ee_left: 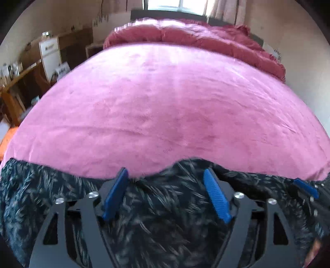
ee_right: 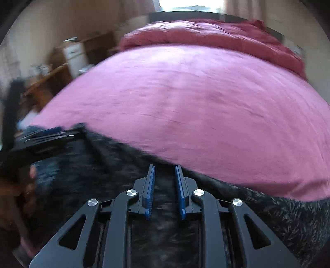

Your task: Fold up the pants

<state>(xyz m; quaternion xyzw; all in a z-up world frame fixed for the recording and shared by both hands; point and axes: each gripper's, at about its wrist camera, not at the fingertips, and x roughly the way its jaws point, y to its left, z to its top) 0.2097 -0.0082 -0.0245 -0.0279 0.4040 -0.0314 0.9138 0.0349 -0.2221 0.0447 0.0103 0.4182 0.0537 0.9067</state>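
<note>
Fuzzy dark cloth pants (ee_left: 156, 206) lie on a soft, matt pink bedsheet (ee_left: 165, 107).

left hand-held gripper (ee_left: 165, 193): jaws wide apart, blue pads (ee_left: 115, 193) splayed, pointing 12 o'clock and tilted down | right hand-held gripper (ee_right: 165, 191): jaws narrowed to a slim gap, pads (ee_right: 150, 191) parallel, pointing 12 o'clock and tilted down

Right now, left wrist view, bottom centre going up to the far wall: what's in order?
left gripper → dark patterned pants → pink bed sheet → bunched red duvet → dark headboard → window.
</note>
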